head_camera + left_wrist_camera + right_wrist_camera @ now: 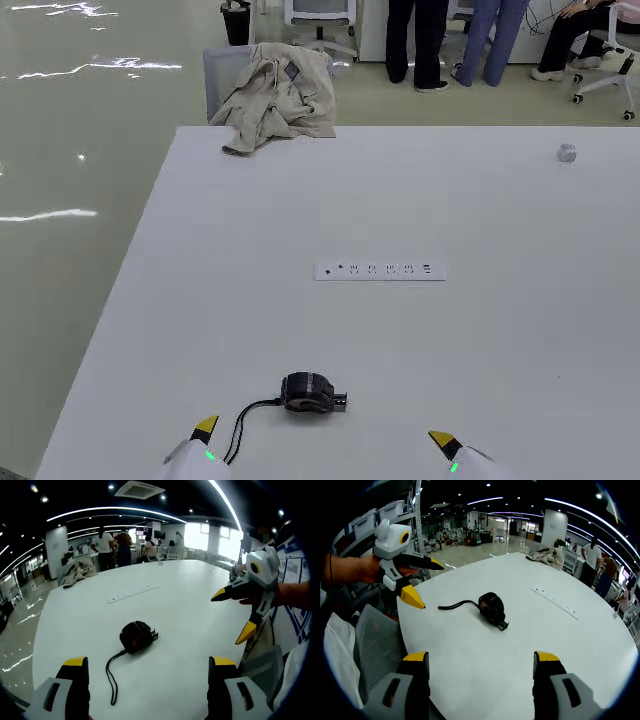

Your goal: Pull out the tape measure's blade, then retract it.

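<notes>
A black tape measure lies on the white table near its front edge, with its blade in and its black wrist strap trailing to the left. My left gripper stands open just short of the tape measure, holding nothing. My right gripper is open too, a little back from the tape measure. In the head view a yellow fingertip shows left of the strap and another fingertip to the right. Each gripper view also catches the other gripper, open: the right gripper and the left gripper.
A white power strip lies mid-table. A beige jacket hangs over a chair at the far edge. A small silvery object sits at the far right. People stand beyond the table. The table's left edge runs diagonally.
</notes>
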A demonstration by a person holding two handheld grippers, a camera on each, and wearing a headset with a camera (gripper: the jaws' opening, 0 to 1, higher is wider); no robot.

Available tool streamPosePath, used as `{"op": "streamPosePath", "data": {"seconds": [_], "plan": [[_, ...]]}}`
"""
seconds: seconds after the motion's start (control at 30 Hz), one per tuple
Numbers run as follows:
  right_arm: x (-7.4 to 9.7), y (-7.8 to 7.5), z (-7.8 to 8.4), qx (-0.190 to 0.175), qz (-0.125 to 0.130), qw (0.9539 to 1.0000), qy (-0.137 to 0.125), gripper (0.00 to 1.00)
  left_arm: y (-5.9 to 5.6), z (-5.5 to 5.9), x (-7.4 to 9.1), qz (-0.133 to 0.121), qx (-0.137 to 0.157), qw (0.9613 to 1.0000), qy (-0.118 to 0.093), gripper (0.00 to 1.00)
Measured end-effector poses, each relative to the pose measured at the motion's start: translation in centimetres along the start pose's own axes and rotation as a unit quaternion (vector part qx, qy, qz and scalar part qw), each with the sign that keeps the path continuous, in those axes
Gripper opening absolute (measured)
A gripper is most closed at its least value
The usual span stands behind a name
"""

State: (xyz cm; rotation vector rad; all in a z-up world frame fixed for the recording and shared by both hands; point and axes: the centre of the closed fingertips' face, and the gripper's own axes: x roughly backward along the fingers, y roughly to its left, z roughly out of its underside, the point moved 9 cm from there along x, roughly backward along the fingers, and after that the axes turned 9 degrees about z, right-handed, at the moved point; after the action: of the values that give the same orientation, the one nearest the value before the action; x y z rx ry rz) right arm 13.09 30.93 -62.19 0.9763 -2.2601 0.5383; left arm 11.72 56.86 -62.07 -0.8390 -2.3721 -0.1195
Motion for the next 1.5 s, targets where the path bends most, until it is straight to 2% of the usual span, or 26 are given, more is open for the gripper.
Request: {"op": "streamPosePath", "data": {"seconds": [0.7, 1.07, 1.5], "plan": [[-2.1, -0.8, -0.5, 0.015, -0.017, 0.9997, 0.008, 0.86, 1.1, -0.9, -1.6, 0.016, -0.024, 0.9995, 0.010, 0.96], [-3.2, -1.3, -0.5, 0.023, -0.021, 0.9994, 0.012, 0.86, 1.9, -0.9, -2.9, 0.022, -0.034, 0.9989, 0.023, 0.95], [-4.8, -1.7, -0.6, 0.048, -0.033, 0.9982, 0.009, 0.84, 3.0, -1.2, -4.7, 0.039, -0.063, 0.9965, 0.039, 0.94]]}}
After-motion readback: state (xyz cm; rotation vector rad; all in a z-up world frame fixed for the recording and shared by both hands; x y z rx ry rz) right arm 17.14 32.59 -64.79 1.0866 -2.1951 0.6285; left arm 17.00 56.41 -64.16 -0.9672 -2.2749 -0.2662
